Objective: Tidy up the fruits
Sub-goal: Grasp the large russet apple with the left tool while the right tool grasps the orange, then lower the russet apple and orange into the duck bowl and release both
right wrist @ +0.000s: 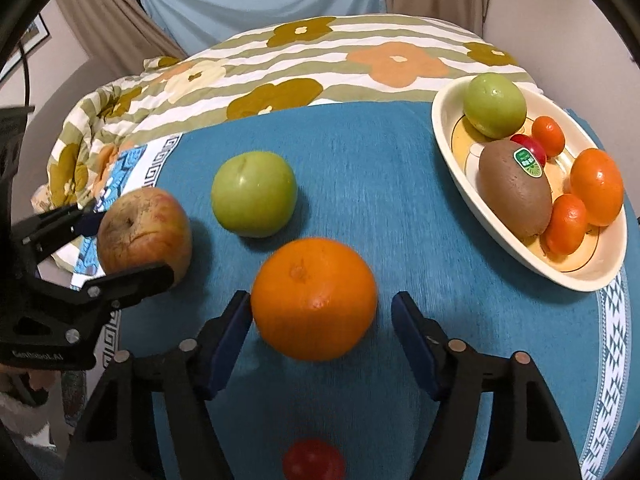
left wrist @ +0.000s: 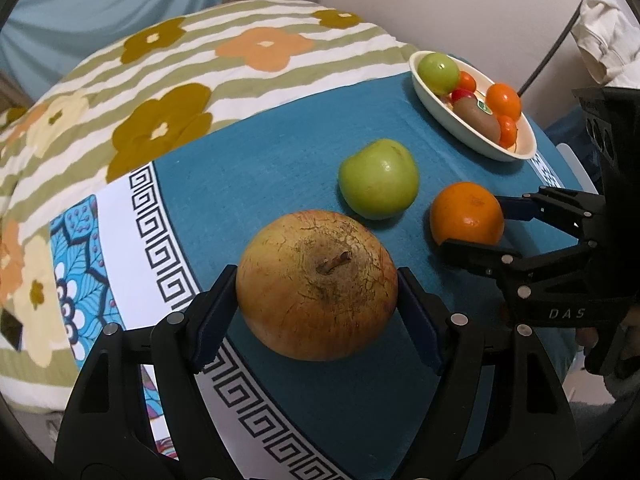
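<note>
Russet apple (left wrist: 316, 286) right up front, stem tipped toward the lens, sitting between the left gripper (left wrist: 318, 296) pads, both touching its flanks so looks pinched, though can't swear to real squeeze. Roundish, no real long axis. Just right of that apple: orange (right wrist: 314, 298) on the teal cloth (right wrist: 380, 184), framed by the right gripper (right wrist: 320, 320), spread, left pad about touching, right pad clear of the peel. Tiny red fruit (right wrist: 314, 464) under that gripper, blurry. Beyond the apple, a green apple (left wrist: 378, 178), loose. Farthest, beyond and right of the apple: dish (right wrist: 452, 168), kiwi (right wrist: 514, 192) lying lengthwise along it. Probably right gripper nearer the dish.
</note>
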